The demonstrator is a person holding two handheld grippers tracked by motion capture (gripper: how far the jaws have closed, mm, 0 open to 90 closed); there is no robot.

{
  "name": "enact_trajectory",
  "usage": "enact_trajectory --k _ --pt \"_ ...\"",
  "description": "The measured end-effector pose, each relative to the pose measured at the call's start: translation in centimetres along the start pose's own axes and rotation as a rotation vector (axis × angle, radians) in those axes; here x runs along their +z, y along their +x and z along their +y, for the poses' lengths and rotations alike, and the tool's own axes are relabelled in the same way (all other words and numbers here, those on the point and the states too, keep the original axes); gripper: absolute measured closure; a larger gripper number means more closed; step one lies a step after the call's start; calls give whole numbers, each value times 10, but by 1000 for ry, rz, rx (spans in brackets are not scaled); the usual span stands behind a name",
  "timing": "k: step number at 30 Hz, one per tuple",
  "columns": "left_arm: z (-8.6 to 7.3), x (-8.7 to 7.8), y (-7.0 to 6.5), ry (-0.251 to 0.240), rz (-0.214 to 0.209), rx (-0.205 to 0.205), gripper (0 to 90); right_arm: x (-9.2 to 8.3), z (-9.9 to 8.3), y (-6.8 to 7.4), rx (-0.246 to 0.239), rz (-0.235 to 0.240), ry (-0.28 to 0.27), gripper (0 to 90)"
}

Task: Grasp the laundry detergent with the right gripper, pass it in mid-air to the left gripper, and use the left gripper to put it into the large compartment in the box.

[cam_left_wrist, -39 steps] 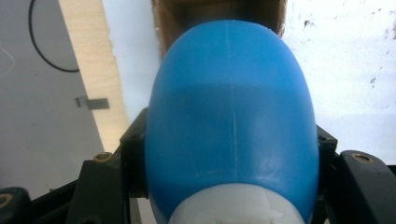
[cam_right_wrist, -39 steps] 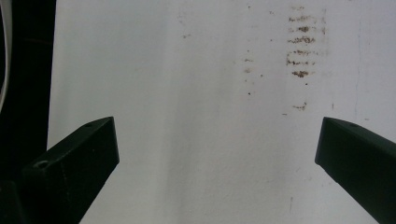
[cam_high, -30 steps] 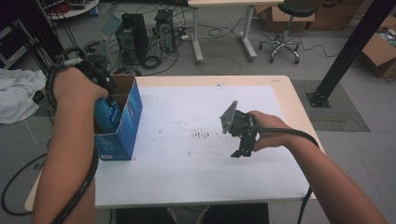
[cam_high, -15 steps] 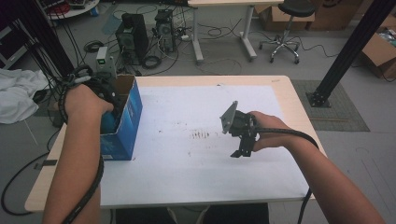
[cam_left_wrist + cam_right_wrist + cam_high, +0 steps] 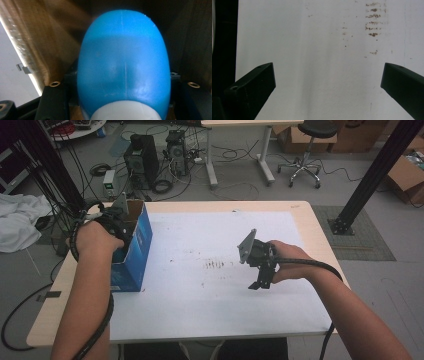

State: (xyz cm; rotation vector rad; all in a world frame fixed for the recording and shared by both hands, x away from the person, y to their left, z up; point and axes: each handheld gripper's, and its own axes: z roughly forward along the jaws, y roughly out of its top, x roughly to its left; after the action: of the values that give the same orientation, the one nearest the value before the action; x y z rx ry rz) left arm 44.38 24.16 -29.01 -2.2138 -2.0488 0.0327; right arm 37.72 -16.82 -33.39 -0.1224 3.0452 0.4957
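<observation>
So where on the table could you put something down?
The white sheet is bare between the box and the right gripper, apart from small brown marks. The far right corner is free too. The box is crowded: a blue bottle is held inside.

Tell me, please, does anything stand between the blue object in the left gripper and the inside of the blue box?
Nothing visible does. The left gripper grips the blue object and is already lowered into the open blue box, with the brown cardboard walls around it.

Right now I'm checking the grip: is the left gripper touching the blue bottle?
Touching. The left gripper view shows the blue bottle wedged between the left gripper.
</observation>
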Motion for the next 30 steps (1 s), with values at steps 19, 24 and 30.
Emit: enact_trajectory --k 19,24,30 --pt "-6 1 0 -40 -5 29 379 -4 1 3 -1 -12 9 0" --pt "-7 1 1 -50 -9 33 373 -4 2 4 -1 -16 9 0" --pt "-11 -8 3 -59 -17 42 340 -3 5 4 -8 -15 10 0"
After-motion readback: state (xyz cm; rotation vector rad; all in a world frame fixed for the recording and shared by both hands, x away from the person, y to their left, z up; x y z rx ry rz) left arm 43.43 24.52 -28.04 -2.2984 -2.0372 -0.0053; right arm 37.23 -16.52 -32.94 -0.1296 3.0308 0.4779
